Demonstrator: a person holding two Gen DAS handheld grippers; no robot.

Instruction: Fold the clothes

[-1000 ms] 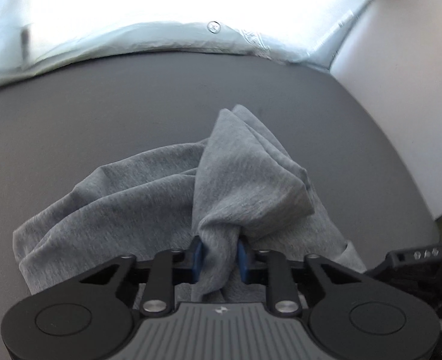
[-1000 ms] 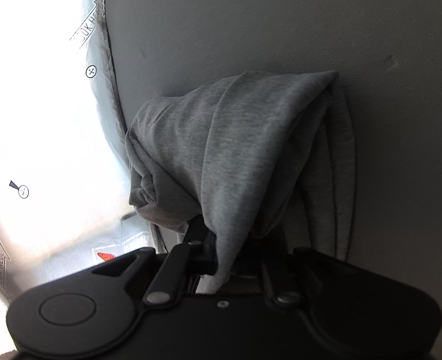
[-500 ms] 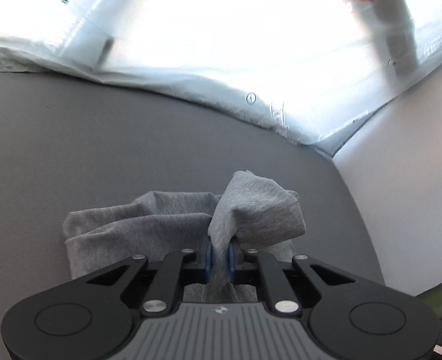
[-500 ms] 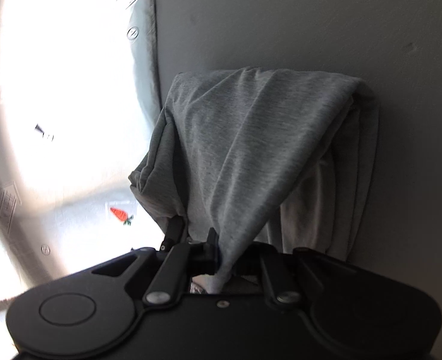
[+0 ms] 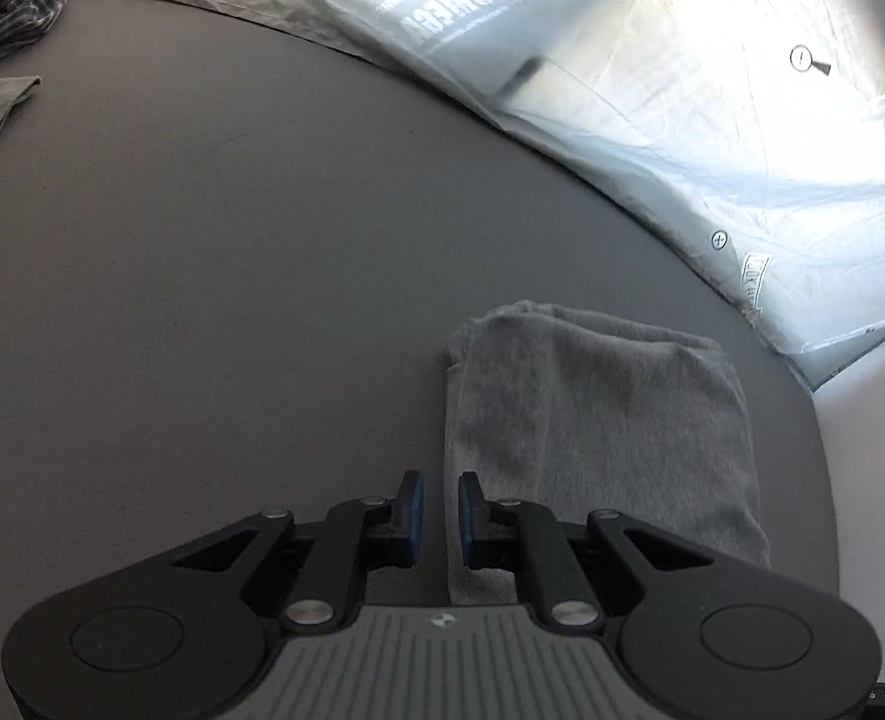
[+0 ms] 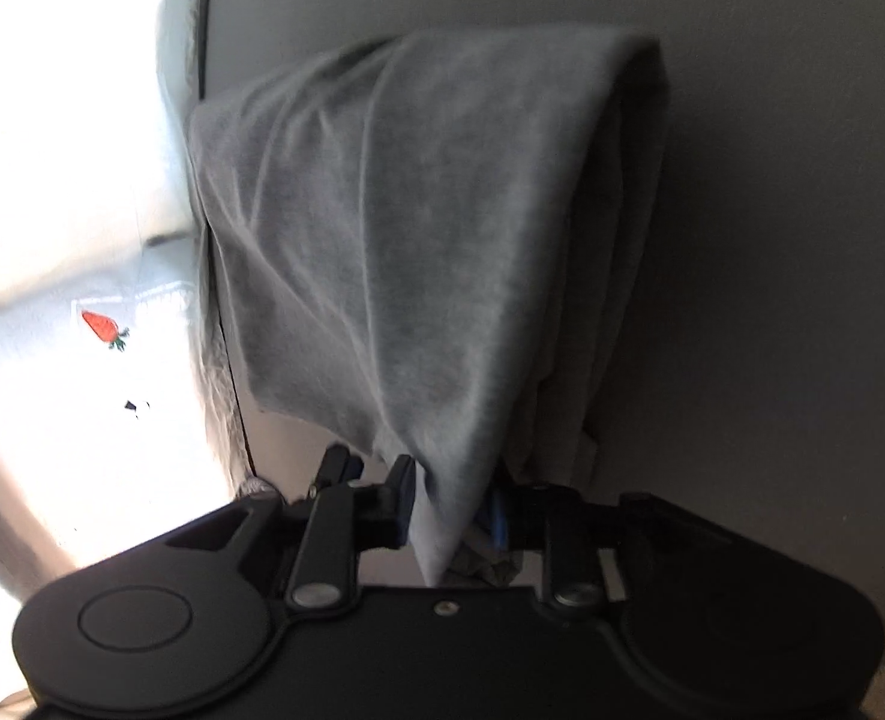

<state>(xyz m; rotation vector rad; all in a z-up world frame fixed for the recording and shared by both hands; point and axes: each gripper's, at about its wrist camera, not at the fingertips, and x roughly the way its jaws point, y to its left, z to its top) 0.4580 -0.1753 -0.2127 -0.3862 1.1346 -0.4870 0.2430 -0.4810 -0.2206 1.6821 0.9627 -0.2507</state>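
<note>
Gray shirt [image 5: 598, 420] lies folded small near the surface [image 5: 232, 300] corner by the plastic sheet [image 5: 712, 120], left claw [image 5: 440, 507] narrow and empty, right claw [image 6: 451, 498] pinching a fold, so I'd lower that flap flat before letting go.

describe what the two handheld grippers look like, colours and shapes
The left gripper is matte black with two round side lobes, a ribbed grey centre plate bearing a small logo, silver pivot screws, and blue-padded jaws. The right gripper has the same shape, but its centre plate looks black and smooth.
</note>
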